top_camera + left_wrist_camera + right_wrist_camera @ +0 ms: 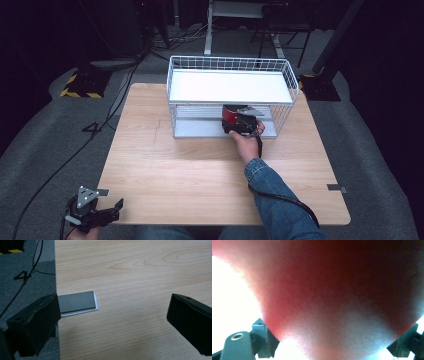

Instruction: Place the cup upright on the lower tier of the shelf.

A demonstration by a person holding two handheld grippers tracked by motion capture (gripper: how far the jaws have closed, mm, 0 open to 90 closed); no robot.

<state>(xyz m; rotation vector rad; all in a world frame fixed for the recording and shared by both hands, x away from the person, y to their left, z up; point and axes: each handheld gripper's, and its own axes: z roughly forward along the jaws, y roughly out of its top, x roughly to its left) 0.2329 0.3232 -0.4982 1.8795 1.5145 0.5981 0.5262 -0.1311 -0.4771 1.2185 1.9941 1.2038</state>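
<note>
Nearest the camera, at the table's near left corner, the left gripper hangs idle with its jaws spread wide; in its own view they frame bare wood and a small grey pad stuck at the table's left edge. Well apart from it, the right gripper reaches into the lower level of the white wire rack at the far middle of the table. A red object, seemingly a cup or bowl, sits at the gripper's nose, inside the rack on the lower shelf under the white upper shelf. From the right gripper view the red surface lies blurred against the lens, between the jaws, so the gripper seems closed on it, though the contact itself is hard to see.

The step looks like carrying the red object through the rack's open near side. Done well, it calls for a low, level path, since the upper shelf leaves little headroom. Wire uprights stand on both sides of the opening, so the move should run straight toward the near edge. Ample bare tabletop lies in front.
</note>
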